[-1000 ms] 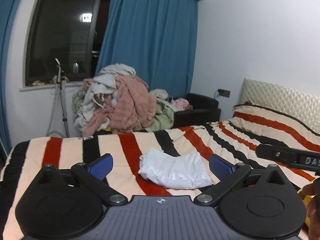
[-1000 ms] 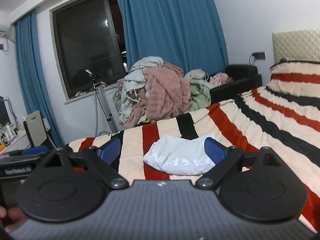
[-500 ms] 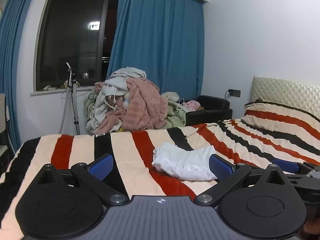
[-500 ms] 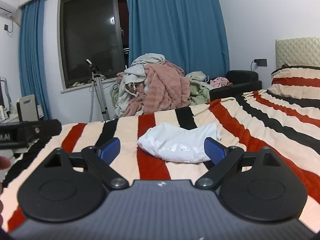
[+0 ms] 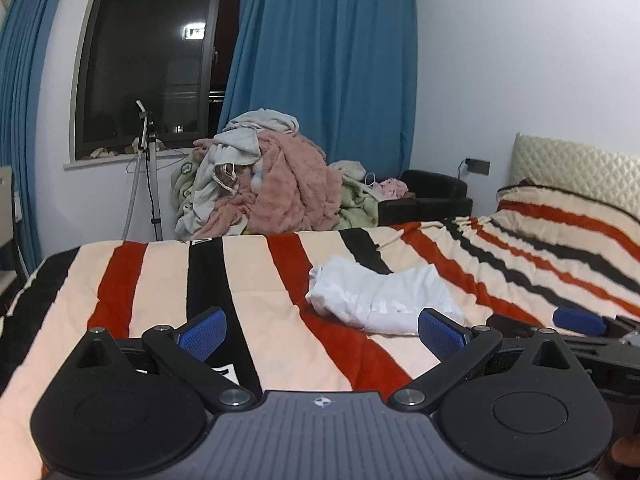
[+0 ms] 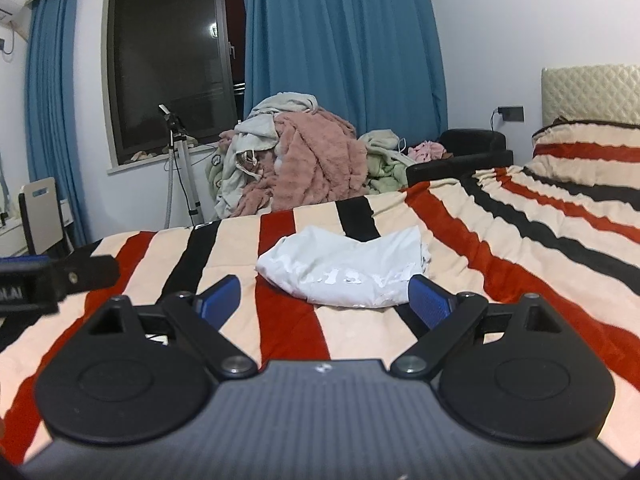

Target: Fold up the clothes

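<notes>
The left gripper (image 5: 322, 330) has its blue-padded jaws spread wide, with nothing between them. The right gripper (image 6: 326, 300) is also wide apart and empty. Both are low over the bed's blanket with red, black and cream stripes (image 6: 500, 240). Just ahead lies the crumpled white cloth garment (image 6: 344, 270), near the middle of the blanket, touched by neither gripper.

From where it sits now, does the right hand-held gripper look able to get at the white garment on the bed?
Probably yes. The right hand-held gripper is open, the white garment lies just ahead on the striped blanket, and nothing lies between them. The left hand-held gripper is off to the side.
</notes>
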{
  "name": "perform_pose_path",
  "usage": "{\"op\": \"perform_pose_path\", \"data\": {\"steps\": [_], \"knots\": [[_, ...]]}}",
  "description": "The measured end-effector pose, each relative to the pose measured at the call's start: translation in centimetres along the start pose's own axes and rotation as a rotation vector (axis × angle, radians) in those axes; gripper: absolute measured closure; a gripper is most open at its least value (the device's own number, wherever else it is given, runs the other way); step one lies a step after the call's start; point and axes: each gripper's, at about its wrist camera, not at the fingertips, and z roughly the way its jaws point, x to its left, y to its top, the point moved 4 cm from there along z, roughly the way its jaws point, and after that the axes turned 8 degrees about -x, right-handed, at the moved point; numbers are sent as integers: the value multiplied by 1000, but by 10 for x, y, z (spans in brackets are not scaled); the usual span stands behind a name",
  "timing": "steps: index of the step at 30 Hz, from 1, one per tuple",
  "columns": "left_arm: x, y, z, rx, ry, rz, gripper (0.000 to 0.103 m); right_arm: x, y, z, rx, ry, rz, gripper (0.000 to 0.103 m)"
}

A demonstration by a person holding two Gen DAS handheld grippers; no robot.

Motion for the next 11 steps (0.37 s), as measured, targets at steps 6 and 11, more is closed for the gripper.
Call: {"op": "perform_pose_path", "data": {"steps": [6,11], "knots": [[-6,-9,7,15,8,16,0,-3,-5,5,24,-10,3,11],[-9,-15,12,33,4,18,0,-6,-7,7,35,-14,11,11]]}}
